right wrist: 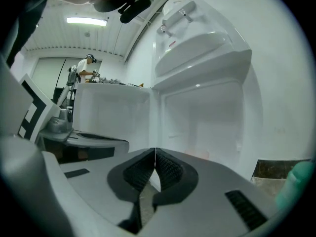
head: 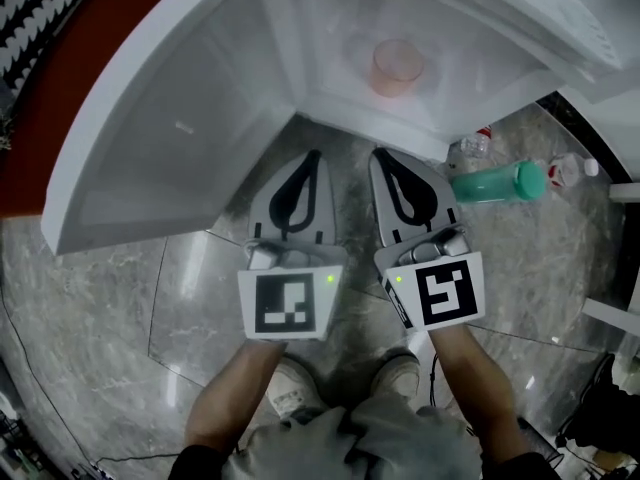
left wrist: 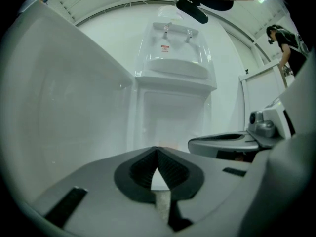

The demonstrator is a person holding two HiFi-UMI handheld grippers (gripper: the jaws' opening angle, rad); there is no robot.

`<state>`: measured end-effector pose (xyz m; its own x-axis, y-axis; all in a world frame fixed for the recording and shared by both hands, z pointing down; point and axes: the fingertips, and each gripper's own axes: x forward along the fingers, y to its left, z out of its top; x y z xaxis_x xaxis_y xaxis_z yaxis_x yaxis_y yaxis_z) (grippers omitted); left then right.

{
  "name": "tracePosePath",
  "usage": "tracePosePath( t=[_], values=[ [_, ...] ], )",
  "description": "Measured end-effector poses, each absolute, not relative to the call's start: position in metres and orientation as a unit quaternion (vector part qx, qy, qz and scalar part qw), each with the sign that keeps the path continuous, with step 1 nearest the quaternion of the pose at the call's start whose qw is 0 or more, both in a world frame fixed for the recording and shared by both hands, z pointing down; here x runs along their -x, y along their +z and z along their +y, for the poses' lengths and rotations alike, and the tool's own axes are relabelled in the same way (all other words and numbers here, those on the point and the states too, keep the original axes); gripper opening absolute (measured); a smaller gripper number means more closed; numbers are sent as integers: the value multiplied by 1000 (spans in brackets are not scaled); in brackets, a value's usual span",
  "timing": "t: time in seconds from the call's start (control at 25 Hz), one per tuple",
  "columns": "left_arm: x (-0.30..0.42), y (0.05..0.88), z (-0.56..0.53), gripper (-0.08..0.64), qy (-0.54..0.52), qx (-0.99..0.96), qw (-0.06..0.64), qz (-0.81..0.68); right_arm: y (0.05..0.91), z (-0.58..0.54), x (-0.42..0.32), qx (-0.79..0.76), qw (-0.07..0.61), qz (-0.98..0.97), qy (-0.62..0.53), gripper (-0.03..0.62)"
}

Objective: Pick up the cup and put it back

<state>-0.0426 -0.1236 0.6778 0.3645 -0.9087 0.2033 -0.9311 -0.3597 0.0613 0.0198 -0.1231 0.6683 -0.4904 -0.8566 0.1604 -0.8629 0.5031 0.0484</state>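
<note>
Here, setting: a person stands facing a white fridge (head: pixel 330 28) with its door (head: pixel 150 138) swung wide to the left, over a grey marbled floor (head: pixel 130 308).
Cup: pale pink cup (head: pixel 398 66), upright on a shelf inside the fridge, deep in the compartment, nothing touching it.
Left gripper: left gripper (head: pixel 314 156) held low before the fridge's bottom edge, pointing in; jaws pressed together at the tips, nothing between them (left wrist: pixel 157 150).
Right gripper: right gripper (head: pixel 381 154) just beside the left one, roughly parallel; ribbed pads meet tip to tip, empty (right wrist: pixel 155 151).
Gap to cup: both jaw tips are well short of the cup, which sits ahead of them and a little to the right.
Floor clutter: green bottle (head: pixel 497 182) lying on its side right of the right gripper; two clear bottles with red caps (head: pixel 470 146) near it.
Feet: light shoes (head: pixel 290 383) visible below the grippers.
Background: another person (right wrist: pixel 84 65) at a bench across the room.
</note>
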Motion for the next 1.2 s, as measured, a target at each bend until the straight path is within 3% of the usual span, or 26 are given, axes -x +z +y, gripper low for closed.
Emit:
tracePosePath(
  t=[0.44, 0.76, 0.96, 1.2],
  values=[
    [41, 516, -91, 12, 113, -821, 92, -552, 509, -82, -17, -482, 110, -867, 61, 12],
    [65, 290, -72, 12, 80, -791, 110, -596, 280, -64, -2, -480, 74, -871, 78, 12],
    [76, 132, -74, 12, 51, -782, 96, -613, 119, -71, 10, -480, 37, -875, 57, 12],
    [79, -35, -55, 12, 30, -772, 68, -631, -42, -49, 14, -462, 43, -885, 36, 11]
  ],
)
